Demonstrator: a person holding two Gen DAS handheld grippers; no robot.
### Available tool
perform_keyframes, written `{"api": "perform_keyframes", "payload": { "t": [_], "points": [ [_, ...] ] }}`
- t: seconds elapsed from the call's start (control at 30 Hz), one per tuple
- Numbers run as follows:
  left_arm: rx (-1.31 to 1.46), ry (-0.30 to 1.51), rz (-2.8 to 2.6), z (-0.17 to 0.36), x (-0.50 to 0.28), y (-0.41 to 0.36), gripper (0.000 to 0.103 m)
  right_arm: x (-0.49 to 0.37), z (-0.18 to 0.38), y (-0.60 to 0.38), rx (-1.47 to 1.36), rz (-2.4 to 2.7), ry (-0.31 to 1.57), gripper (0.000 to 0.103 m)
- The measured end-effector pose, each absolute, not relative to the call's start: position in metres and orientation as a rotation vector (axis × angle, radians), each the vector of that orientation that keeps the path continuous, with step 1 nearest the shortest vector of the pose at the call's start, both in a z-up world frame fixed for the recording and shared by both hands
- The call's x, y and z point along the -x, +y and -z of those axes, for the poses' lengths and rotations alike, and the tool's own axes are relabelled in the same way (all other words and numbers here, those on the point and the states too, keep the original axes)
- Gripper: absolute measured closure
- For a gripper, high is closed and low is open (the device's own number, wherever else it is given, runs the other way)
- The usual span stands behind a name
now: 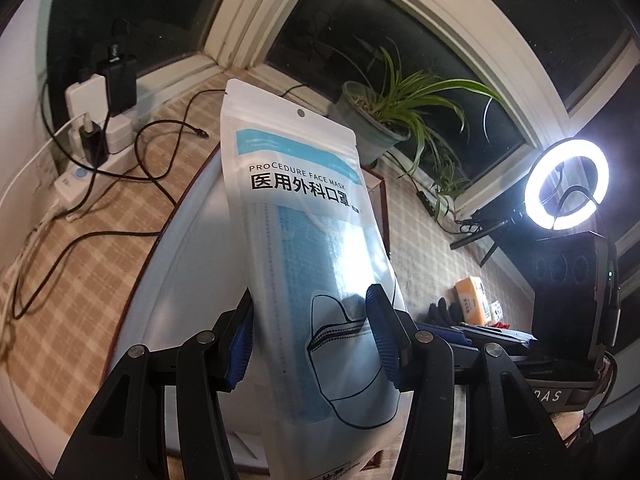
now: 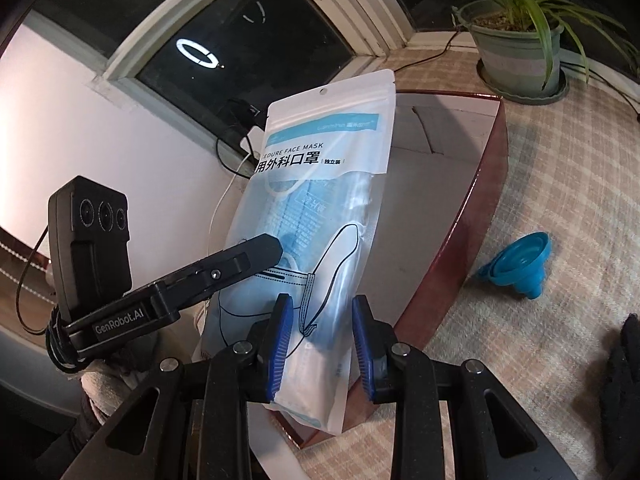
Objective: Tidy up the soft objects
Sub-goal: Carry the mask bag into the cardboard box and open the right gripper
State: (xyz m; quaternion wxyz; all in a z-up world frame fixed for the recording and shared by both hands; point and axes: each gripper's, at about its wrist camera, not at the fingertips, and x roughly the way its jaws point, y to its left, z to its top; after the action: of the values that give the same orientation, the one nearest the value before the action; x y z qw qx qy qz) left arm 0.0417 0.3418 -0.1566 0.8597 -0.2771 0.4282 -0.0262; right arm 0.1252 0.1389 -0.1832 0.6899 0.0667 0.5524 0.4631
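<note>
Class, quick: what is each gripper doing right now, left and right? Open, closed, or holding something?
Left gripper: closed on the face mask pack, near its lower end.
Right gripper: closed on the same face mask pack, near its lower end.

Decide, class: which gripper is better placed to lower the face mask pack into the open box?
Either; slight edge to the left gripper. Both it and the right gripper clamp the face mask pack above the box, the left spanning more of it.

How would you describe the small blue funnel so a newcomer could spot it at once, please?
Start at the open box with glossy dark red sides on the checked cloth. Just right of it lies a blue funnel, tipped on its side, the only bright blue thing there.
</note>
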Motion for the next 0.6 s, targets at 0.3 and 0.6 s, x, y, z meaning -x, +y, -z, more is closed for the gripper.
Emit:
{"api": "perform_keyframes", "payload": {
  "t": [0.3, 0.6],
  "points": [
    [0.544, 0.948, 0.080, 0.166, -0.062, 0.353, 0.051, -0.134, 0.195, 0.151, -0.151, -0.999, 1.265, 0.075],
    [0.499, 0.963, 0.056, 0.170, -0.071, 0.361, 0.051, -0.136, 0.203, 0.157, -0.117, -0.964, 1.282, 0.070]
  ]
}}
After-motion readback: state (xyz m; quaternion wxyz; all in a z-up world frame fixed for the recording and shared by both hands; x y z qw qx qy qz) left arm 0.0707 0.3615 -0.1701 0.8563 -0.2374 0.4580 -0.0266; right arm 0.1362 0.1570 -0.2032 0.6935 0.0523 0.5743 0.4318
